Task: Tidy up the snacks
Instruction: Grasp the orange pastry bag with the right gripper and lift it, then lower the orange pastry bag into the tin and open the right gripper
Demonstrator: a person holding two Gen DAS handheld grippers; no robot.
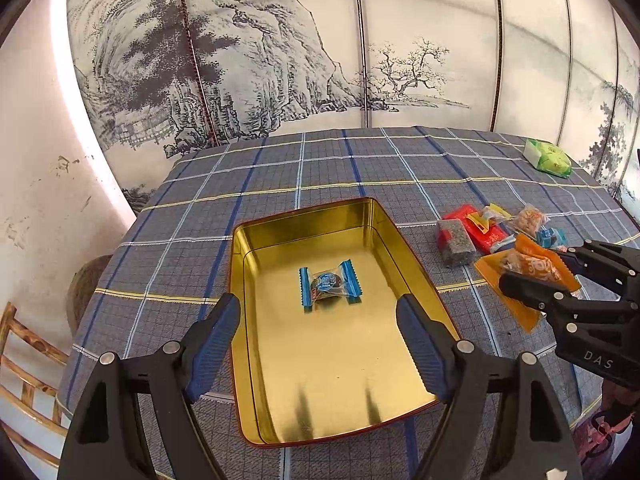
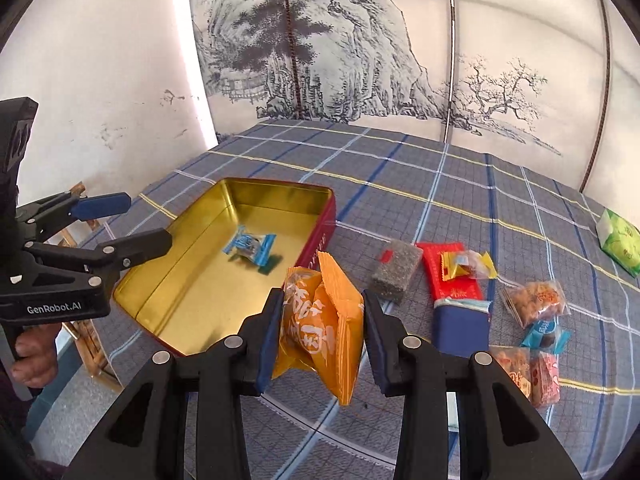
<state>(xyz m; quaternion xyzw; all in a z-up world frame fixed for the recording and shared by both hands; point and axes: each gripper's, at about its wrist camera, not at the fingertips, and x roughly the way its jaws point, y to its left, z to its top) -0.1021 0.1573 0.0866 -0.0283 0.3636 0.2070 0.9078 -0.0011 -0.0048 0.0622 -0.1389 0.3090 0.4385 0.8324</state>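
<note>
Right gripper (image 2: pixel 320 330) clamps an orange packet (image 2: pixel 320 320) bearing white characters, held above the cloth just right of the tin (image 2: pixel 320 216). Left gripper (image 1: pixel 318 344), marked "GenRobot.AI", stands wide and empty over the tin; blue candy (image 1: pixel 329 286) lies just beyond its fingertips.

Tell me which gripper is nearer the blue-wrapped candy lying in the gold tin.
Left. The left gripper hangs open just over the tin, with the blue-wrapped candy right ahead of its fingertips. The right gripper is outside the tin, beside its red wall, clamping an orange snack packet.
</note>
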